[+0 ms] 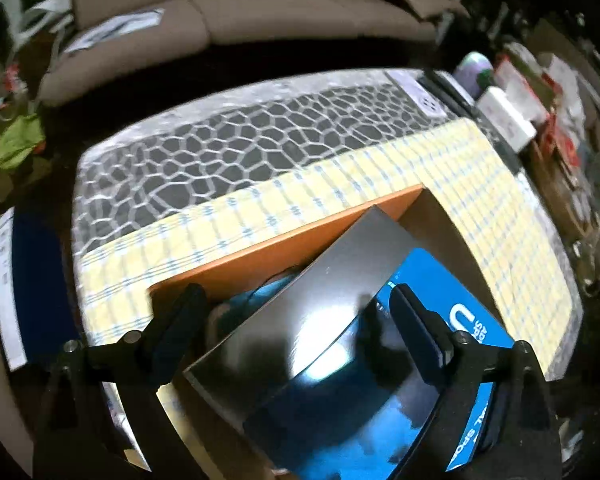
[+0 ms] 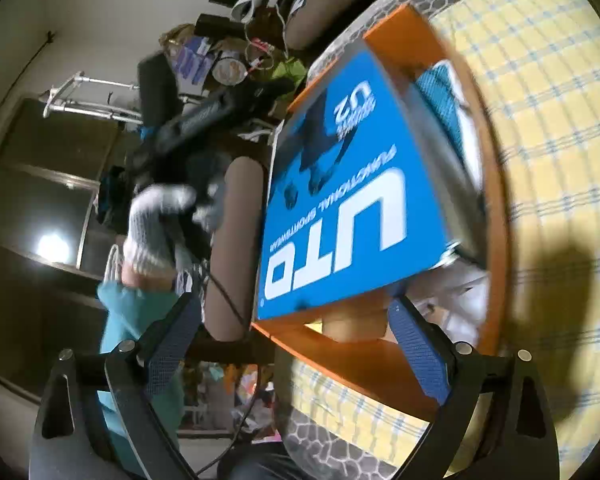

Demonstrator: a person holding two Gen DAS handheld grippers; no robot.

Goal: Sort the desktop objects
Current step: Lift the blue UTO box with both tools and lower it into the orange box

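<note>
An orange open box (image 1: pixel 284 240) stands on the yellow checked cloth (image 1: pixel 480 184). A blue and grey UTO package (image 1: pixel 340 340) lies tilted in it, over teal items (image 1: pixel 268 292). My left gripper (image 1: pixel 296 320) is open, its fingers hovering either side of the package's grey end, not touching. In the right wrist view the orange box (image 2: pixel 496 200) and the blue UTO package (image 2: pixel 352 200) fill the middle. My right gripper (image 2: pixel 296 336) is open and empty at the box's near corner. The left gripper's handle and a gloved hand (image 2: pixel 156 224) show beyond the package.
The table (image 1: pixel 220 148) has a grey pebble-pattern cover beyond the cloth. A white power strip (image 1: pixel 420 96) lies at its far right edge. A beige sofa (image 1: pixel 260 12) stands behind. Boxes and clutter (image 1: pixel 532 96) crowd the right side; bags (image 1: pixel 16 140) lie left.
</note>
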